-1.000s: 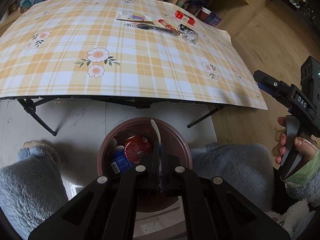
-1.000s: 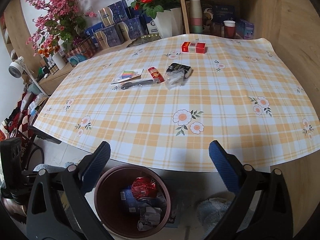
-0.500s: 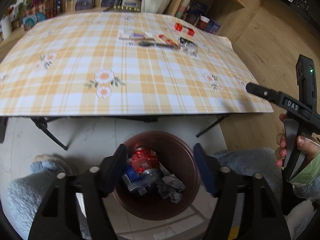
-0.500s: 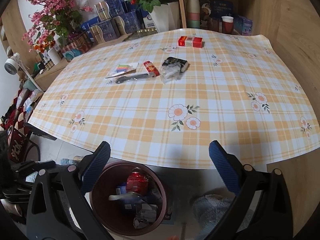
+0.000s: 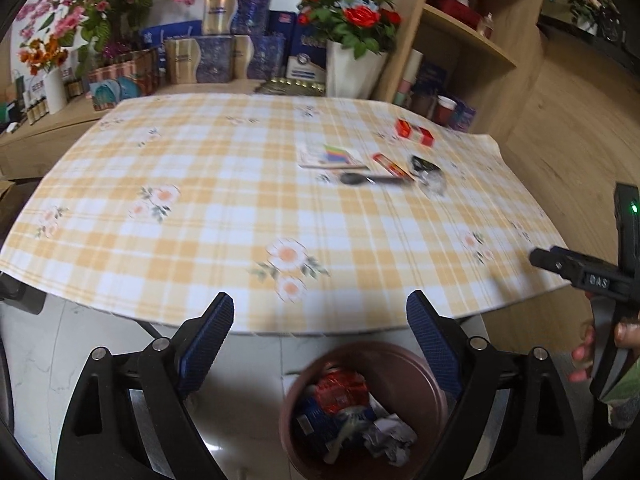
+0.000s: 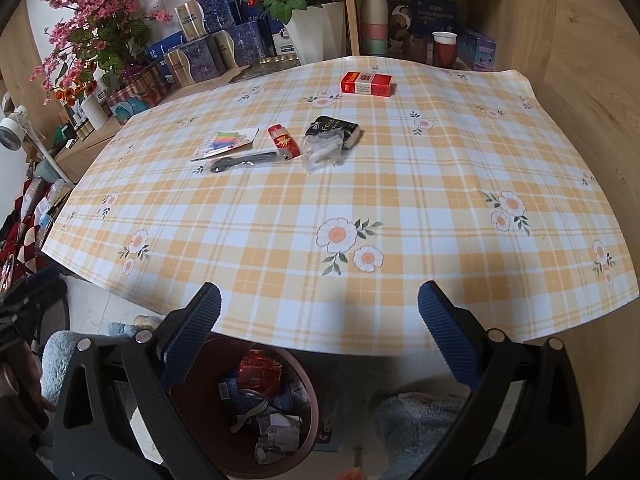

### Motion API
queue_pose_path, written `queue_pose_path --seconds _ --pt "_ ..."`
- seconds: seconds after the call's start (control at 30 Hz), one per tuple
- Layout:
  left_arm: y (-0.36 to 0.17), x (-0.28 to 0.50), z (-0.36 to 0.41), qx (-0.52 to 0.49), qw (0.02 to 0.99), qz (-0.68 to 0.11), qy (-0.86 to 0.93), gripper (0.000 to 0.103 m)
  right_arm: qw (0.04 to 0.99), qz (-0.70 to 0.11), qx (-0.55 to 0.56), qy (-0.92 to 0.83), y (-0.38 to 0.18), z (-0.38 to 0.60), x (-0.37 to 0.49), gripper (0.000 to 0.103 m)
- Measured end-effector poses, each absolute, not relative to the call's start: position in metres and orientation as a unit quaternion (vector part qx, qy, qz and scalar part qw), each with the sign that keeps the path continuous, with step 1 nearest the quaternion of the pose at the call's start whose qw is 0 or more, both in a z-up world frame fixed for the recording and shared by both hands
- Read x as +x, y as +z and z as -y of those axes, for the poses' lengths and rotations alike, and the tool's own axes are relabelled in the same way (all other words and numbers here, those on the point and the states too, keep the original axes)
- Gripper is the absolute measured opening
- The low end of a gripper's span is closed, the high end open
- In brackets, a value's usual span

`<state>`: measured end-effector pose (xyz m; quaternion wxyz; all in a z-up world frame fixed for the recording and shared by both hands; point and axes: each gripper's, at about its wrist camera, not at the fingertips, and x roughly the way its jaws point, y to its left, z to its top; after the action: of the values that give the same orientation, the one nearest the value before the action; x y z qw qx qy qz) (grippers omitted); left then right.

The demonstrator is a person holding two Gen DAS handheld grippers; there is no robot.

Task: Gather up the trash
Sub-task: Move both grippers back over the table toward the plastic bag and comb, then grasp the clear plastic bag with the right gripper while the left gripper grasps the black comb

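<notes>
Trash fills the brown bin [image 6: 240, 408] under the table edge; left gripper [image 5: 320, 320], jaws just opened wide, holds nothing, right gripper [image 6: 320, 312] gapes empty too. Clear wrapper [image 6: 322, 152] and 2 boxes await on the tablecloth [image 6: 400, 220].

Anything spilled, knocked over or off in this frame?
No spill. The bin stands upright under the table edge with the trash inside. Leftovers sit in a loose cluster far across the tablecloth: crumpled clear wrapper against the black pack, a black spoon, red lighter, and the red box apart.
</notes>
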<state>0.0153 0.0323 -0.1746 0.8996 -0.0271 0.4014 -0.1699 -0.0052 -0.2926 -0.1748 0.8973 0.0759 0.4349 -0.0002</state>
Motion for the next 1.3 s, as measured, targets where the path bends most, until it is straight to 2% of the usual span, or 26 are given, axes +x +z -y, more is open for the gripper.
queue_pose_path --seconds 0.43,0.93,1.0,1.03,1.2,1.3 --pt "-0.168 0.066 -0.063 -0.035 0.909 -0.392 -0.137 0.086 0.900 -0.432 0.067 0.008 -0.186 0.301 0.038 0.097" --pt "-0.193 0.118 -0.040 -0.028 0.898 -0.412 -0.153 0.086 0.897 -0.441 0.024 -0.002 -0.210 0.306 0.117 0.096" --pt "-0.194 0.124 -0.035 -0.026 0.897 -0.413 -0.156 0.086 0.898 -0.440 0.019 0.004 -0.214 0.304 0.130 0.094" --pt "-0.195 0.128 -0.032 -0.026 0.897 -0.413 -0.158 0.086 0.897 -0.441 0.022 0.010 -0.217 0.303 0.138 0.089" --pt "-0.198 0.141 -0.023 -0.029 0.893 -0.415 -0.169 0.086 0.895 -0.441 0.062 0.005 -0.227 0.306 0.171 0.078" --pt "-0.199 0.148 -0.017 -0.029 0.891 -0.416 -0.178 0.081 0.892 -0.442 0.093 0.003 -0.234 0.308 0.187 0.071"
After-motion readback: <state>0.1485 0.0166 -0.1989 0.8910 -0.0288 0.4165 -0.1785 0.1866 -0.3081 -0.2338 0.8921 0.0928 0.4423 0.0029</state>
